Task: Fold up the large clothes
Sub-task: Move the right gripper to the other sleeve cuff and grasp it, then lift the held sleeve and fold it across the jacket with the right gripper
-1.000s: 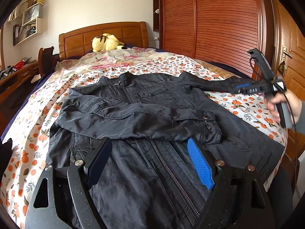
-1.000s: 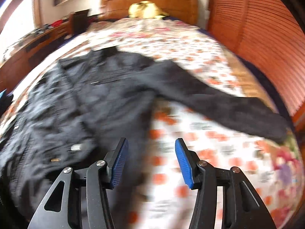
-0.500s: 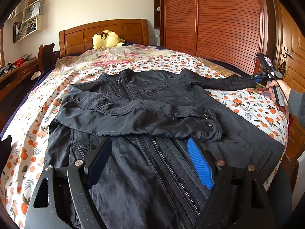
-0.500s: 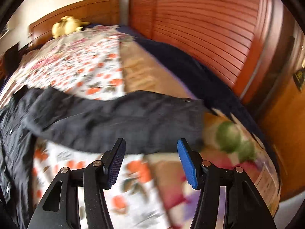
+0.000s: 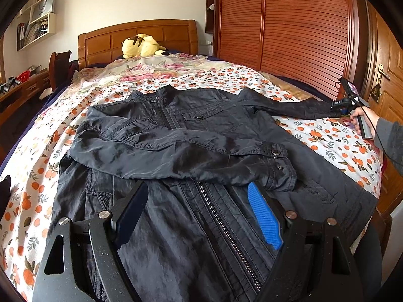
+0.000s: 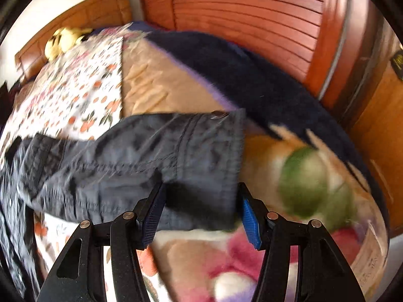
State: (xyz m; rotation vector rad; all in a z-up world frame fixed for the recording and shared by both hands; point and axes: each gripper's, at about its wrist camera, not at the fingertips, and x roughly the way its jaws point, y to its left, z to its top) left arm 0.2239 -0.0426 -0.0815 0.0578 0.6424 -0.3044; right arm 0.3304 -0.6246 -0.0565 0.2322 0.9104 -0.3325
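A black zip-up jacket (image 5: 201, 130) lies face up on the flower-print bed (image 5: 327, 136). One sleeve (image 5: 176, 156) is folded across its chest. The other sleeve (image 5: 297, 107) stretches out to the right. My left gripper (image 5: 199, 216) hovers open over the jacket's lower front, astride the zipper, holding nothing. Far right in the left wrist view, a hand holds my right gripper (image 5: 337, 108) at the end of the outstretched sleeve. In the right wrist view the sleeve's cuff (image 6: 201, 156) lies between the parted jaws of the right gripper (image 6: 199, 211), one finger at each side of it.
A yellow plush toy (image 5: 141, 46) sits by the wooden headboard (image 5: 113, 37). A slatted wooden wardrobe (image 5: 289, 25) and a door (image 5: 385, 75) stand close along the bed's right side. A dark blue blanket (image 6: 252, 75) hangs over that edge. A desk (image 5: 22, 85) stands at the left.
My right gripper swung from over the jacket's body out to the right and came down at the end of the outstretched sleeve, whose cuff now lies between its jaws. The left gripper stayed put.
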